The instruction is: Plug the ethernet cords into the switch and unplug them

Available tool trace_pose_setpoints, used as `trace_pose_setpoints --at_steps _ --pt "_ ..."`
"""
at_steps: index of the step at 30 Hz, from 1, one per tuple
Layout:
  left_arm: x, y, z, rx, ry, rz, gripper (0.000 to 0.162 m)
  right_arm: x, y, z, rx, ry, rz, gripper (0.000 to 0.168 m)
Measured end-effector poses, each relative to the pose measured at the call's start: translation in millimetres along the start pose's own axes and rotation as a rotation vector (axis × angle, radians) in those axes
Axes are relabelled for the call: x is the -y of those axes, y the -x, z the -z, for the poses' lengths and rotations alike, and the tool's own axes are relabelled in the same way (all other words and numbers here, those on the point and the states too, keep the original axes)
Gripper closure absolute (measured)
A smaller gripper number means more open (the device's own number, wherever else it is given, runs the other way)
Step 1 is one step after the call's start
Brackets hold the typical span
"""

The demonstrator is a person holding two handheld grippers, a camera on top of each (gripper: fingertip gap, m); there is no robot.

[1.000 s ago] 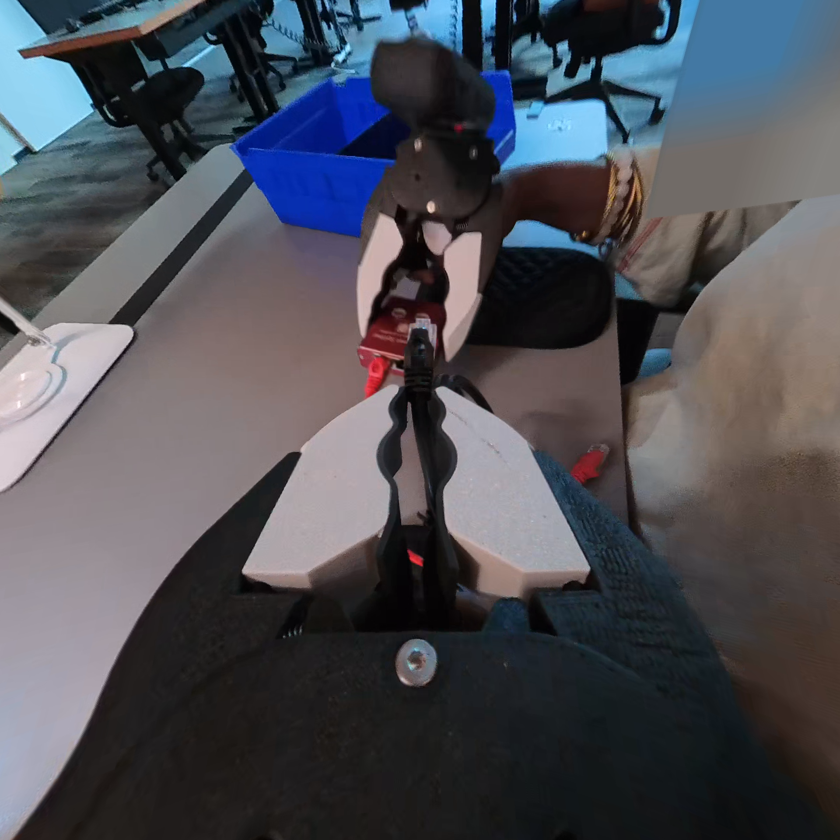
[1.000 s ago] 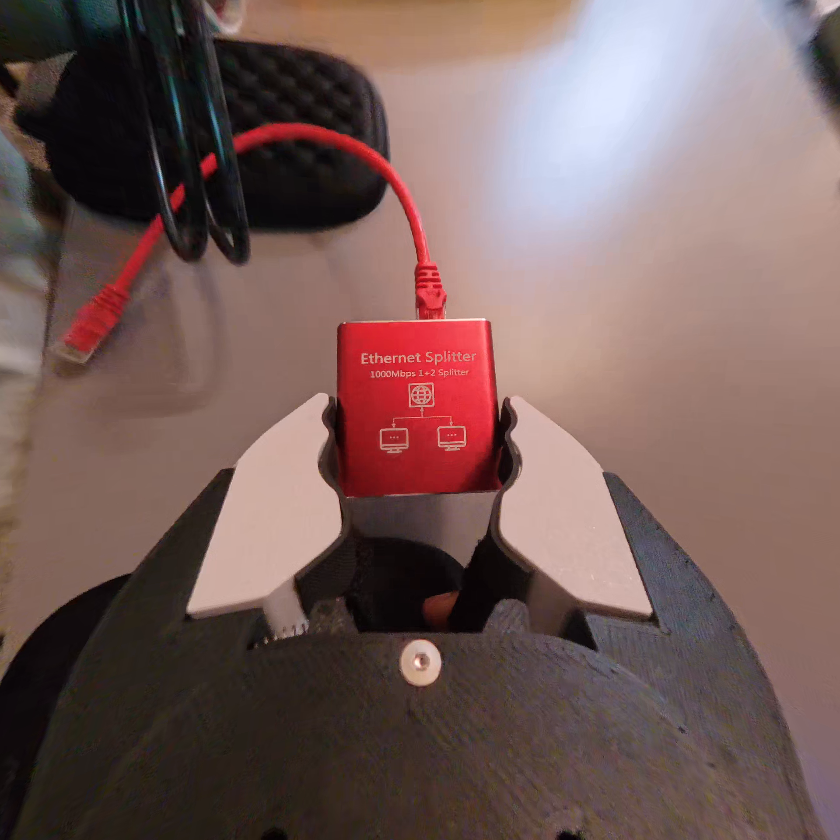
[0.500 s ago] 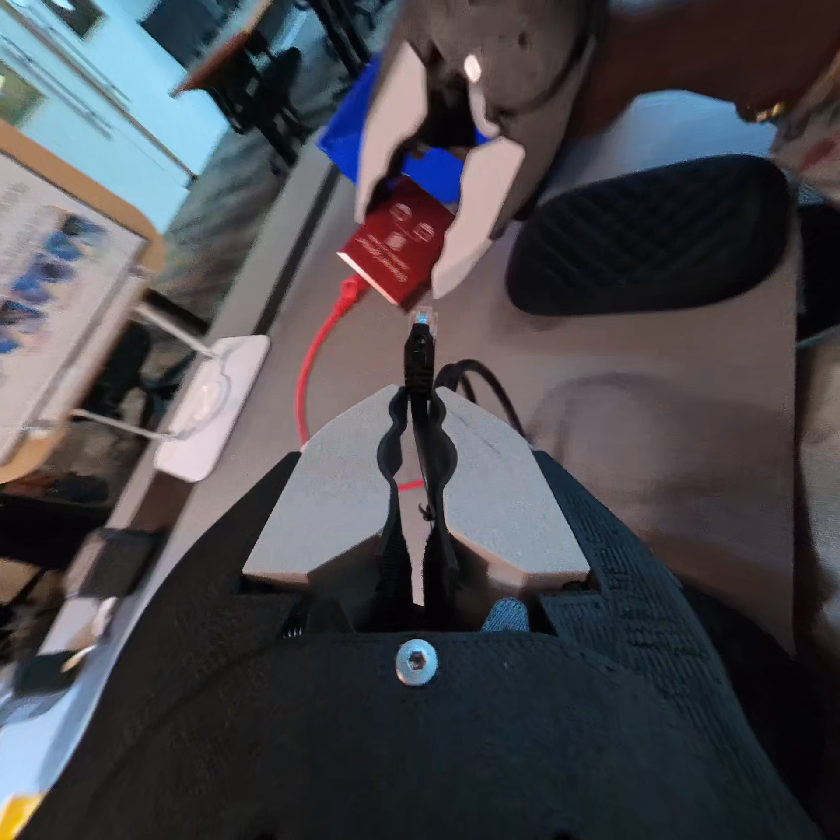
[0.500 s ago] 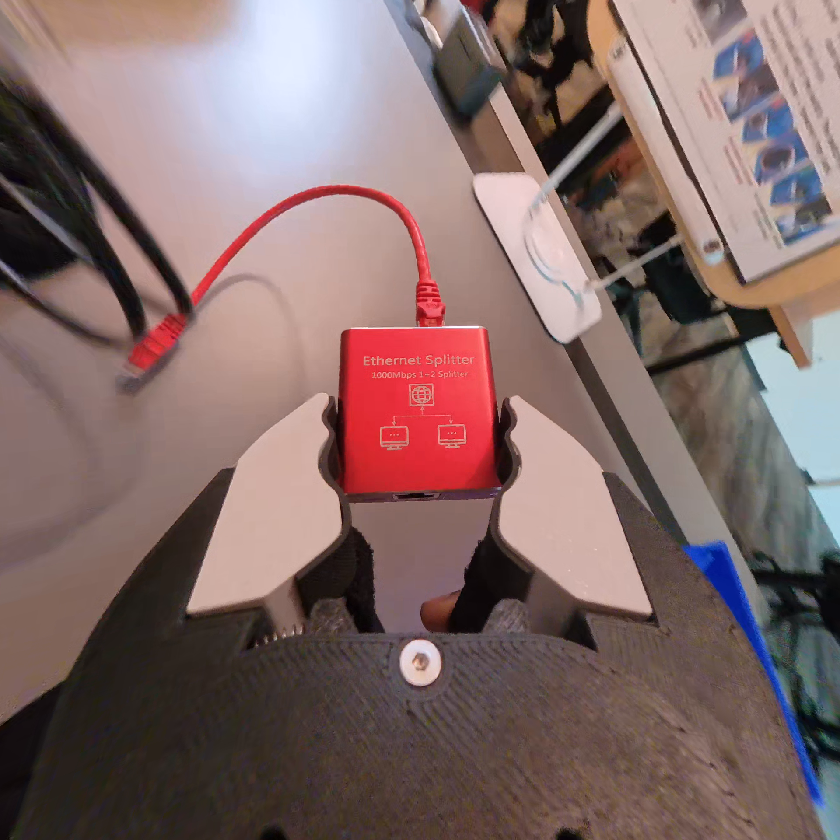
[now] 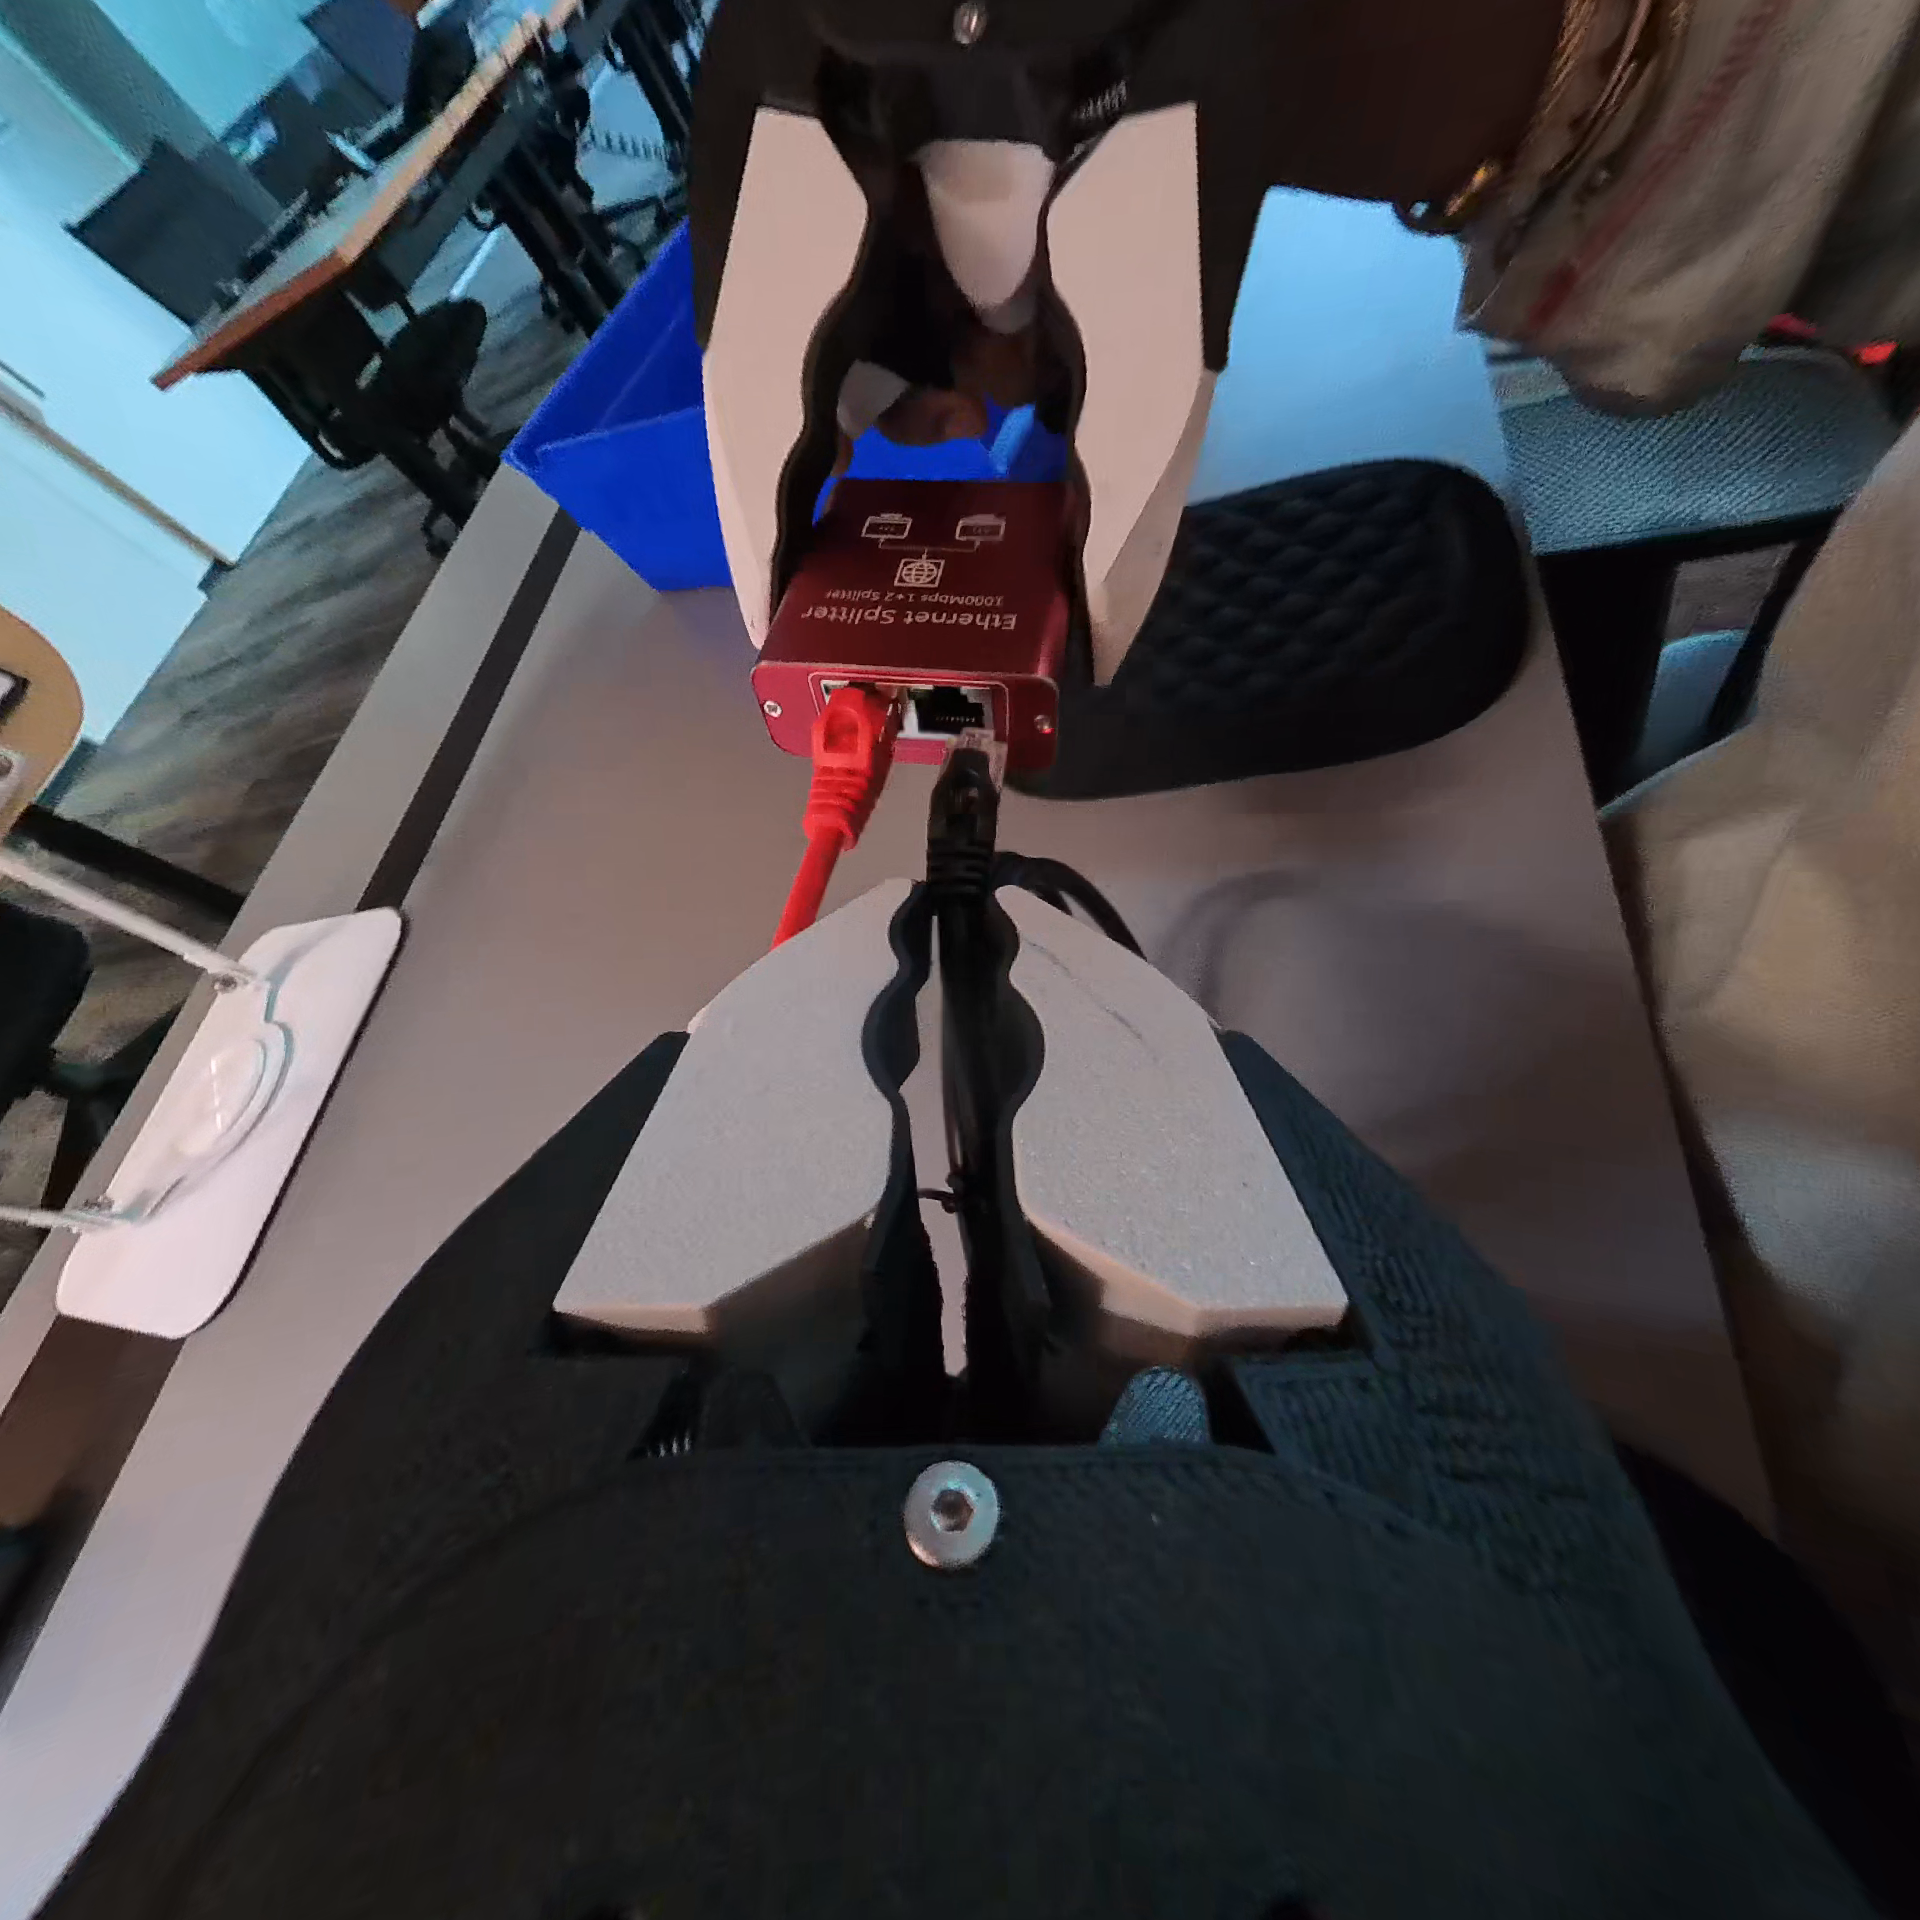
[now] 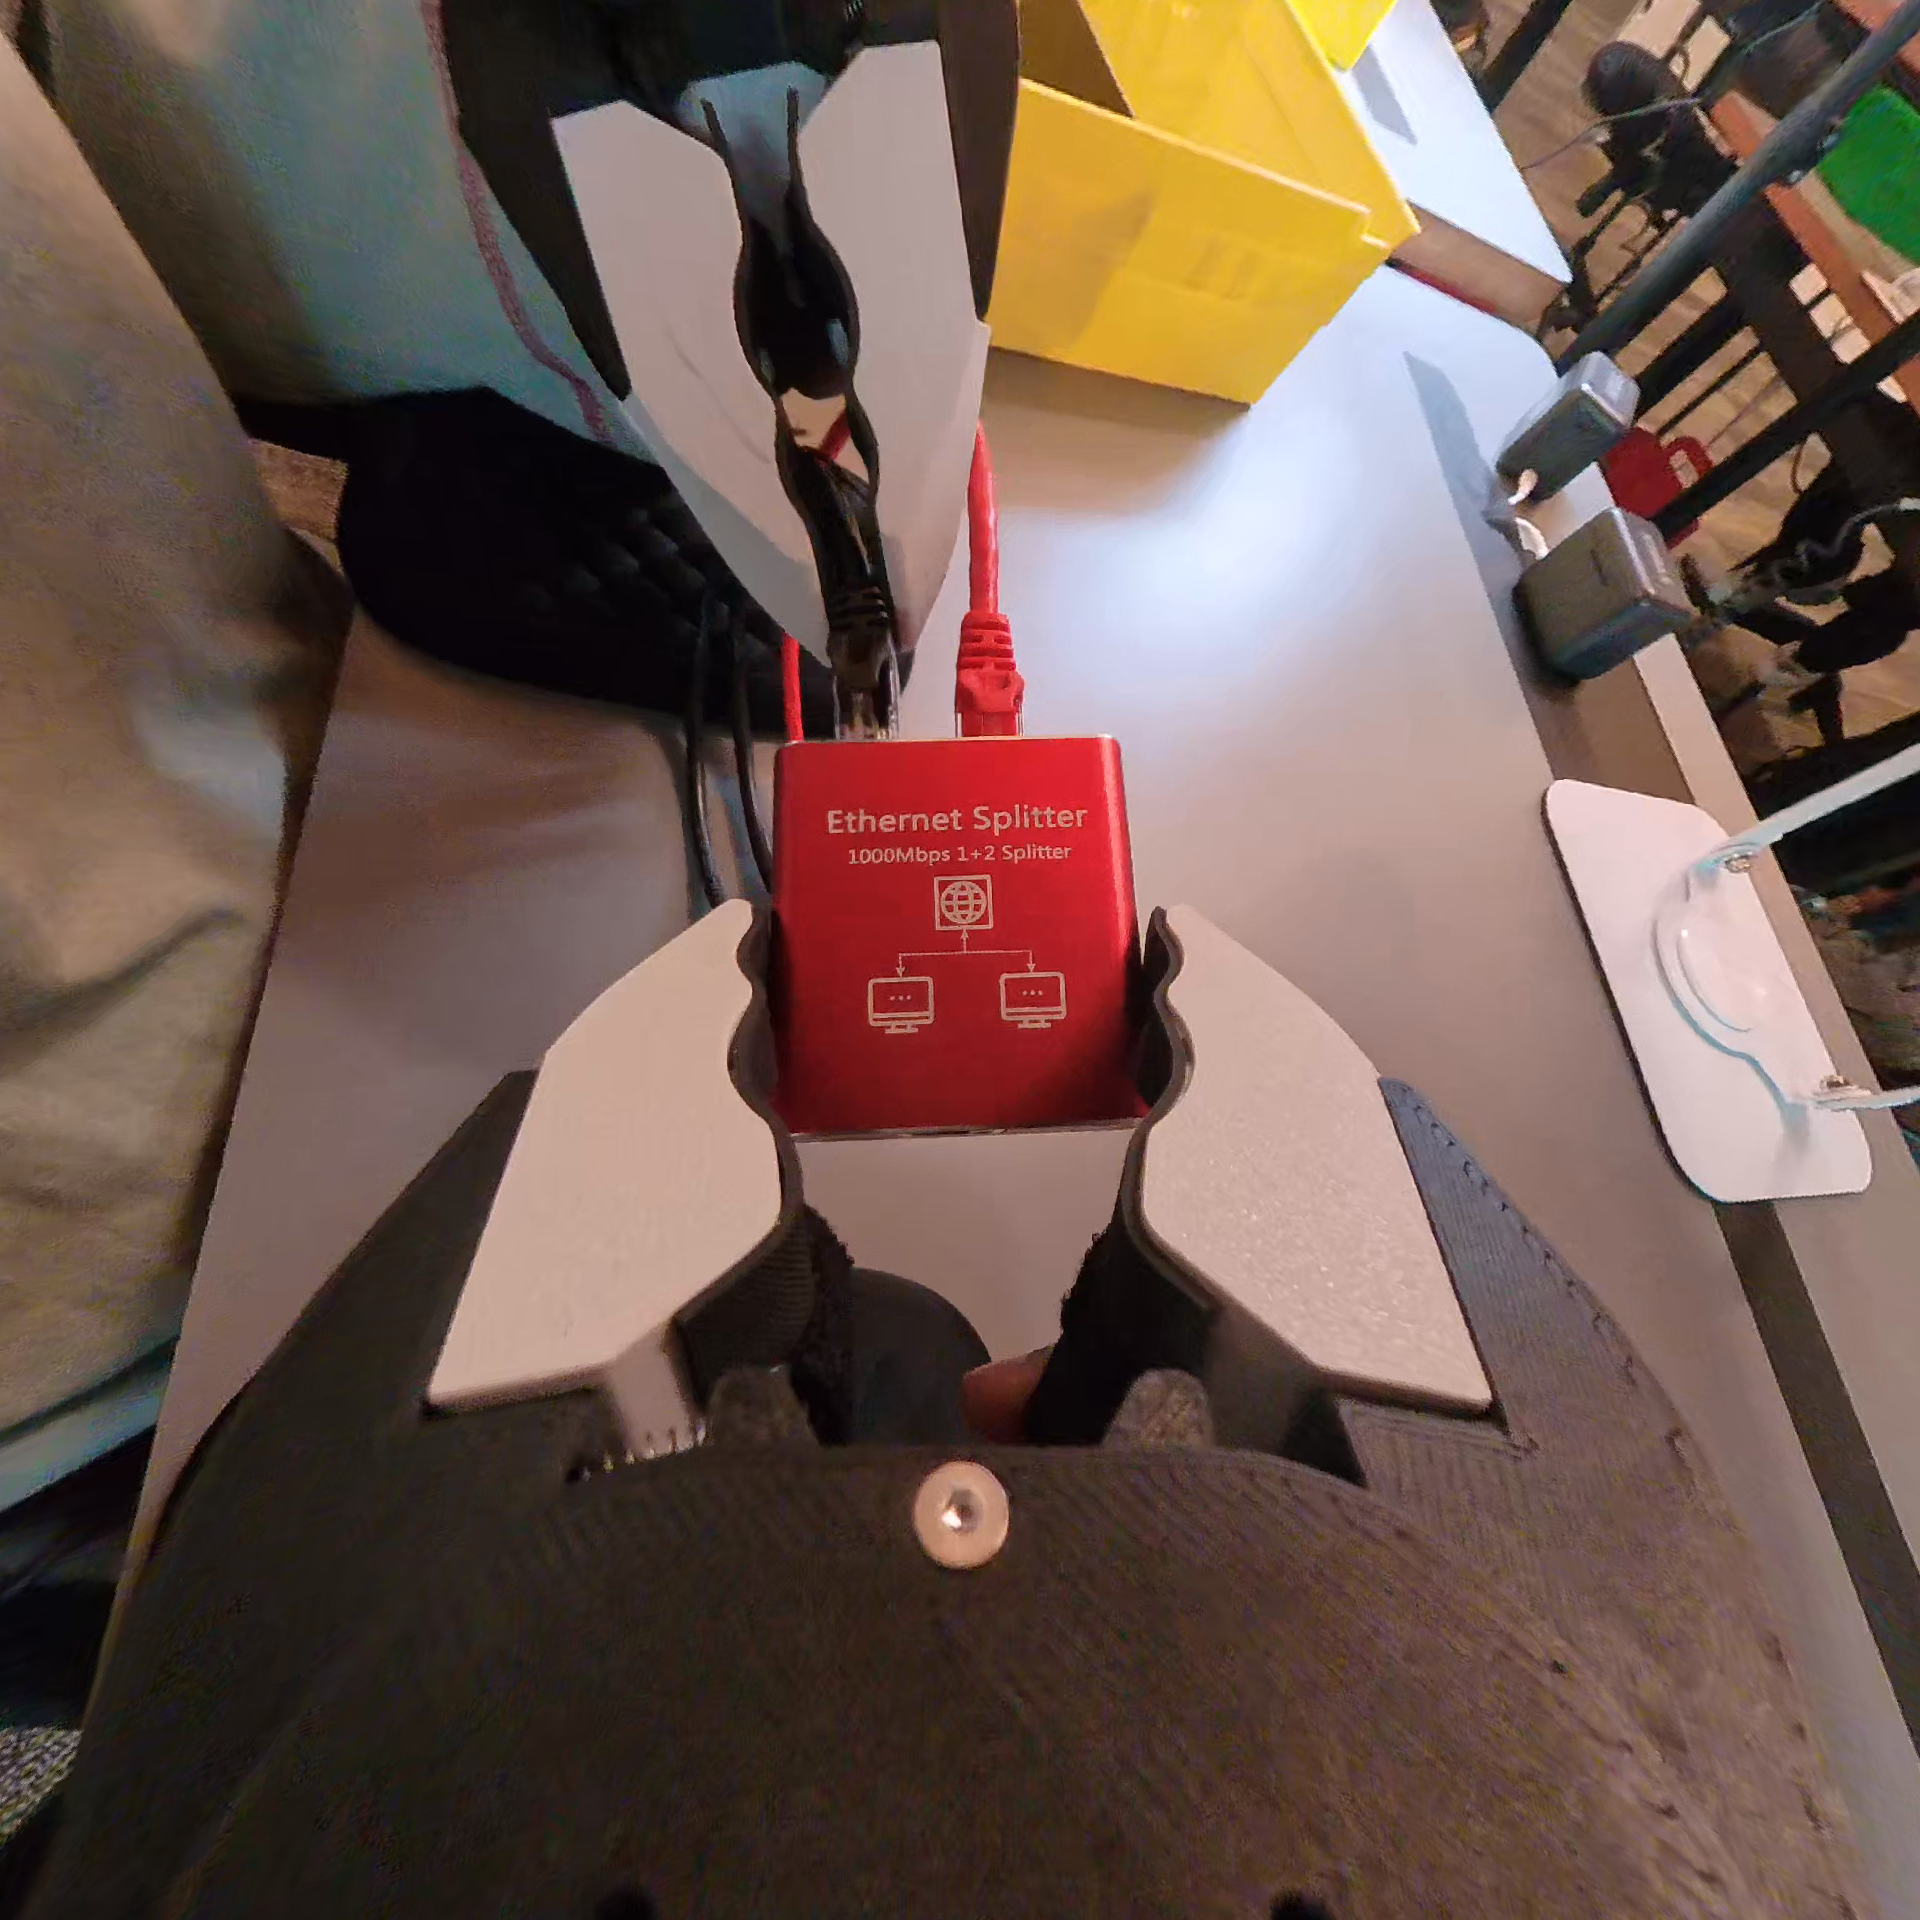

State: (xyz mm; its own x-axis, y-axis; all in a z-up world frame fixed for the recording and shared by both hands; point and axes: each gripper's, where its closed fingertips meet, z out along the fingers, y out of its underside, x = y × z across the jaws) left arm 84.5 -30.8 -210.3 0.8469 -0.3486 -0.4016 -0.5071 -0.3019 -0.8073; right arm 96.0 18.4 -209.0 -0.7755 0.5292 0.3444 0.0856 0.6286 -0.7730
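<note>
Grey table (image 6: 1299,644) (office desks behind); both hand-held grippers clamped: switch (image 6: 956,935), black cord (image 5: 961,821).

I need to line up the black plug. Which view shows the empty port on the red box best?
The left wrist view: it faces the port side, with the empty port beside the red plug. The right wrist view shows only the red box from above.

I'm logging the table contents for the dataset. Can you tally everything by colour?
Red: 2, switch and ethernet cord
Black: 2, ethernet cord and quilted case
Blue: 1, bin
Yellow: 1, bin
White: 1, stand base
Total: 7
</note>
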Motion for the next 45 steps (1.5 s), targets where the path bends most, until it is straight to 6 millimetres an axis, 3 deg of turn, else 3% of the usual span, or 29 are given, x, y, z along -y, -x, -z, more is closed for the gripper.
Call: trace_pose_setpoints --at_steps 4,13,27,35,39,42,45 --pt "5 -3 1 0.007 -0.059 -0.012 0.152 4 3 3 0.032 -0.034 0.006 0.099" --pt "2 -2 3 0.126 0.043 -0.100 0.153 1 9 -1 0.029 -0.014 0.046 0.099" --pt "2 -4 2 0.092 0.152 -0.114 0.153 8 9 4 0.008 -0.050 0.087 0.099" --pt "4 -9 -2 0.060 0.098 -0.074 0.153 8 12 2 0.009 -0.059 0.090 0.100" --pt "4 -10 -2 0.052 0.111 -0.089 0.154 20 15 6 0.009 -0.117 0.102 0.100" --pt "4 -11 -2 0.040 0.101 -0.107 0.154 13 15 2 0.003 -0.042 0.125 0.100" --pt "6 -15 -3 0.019 0.076 -0.089 0.154 14 18 2 0.028 -0.100 0.094 0.100"
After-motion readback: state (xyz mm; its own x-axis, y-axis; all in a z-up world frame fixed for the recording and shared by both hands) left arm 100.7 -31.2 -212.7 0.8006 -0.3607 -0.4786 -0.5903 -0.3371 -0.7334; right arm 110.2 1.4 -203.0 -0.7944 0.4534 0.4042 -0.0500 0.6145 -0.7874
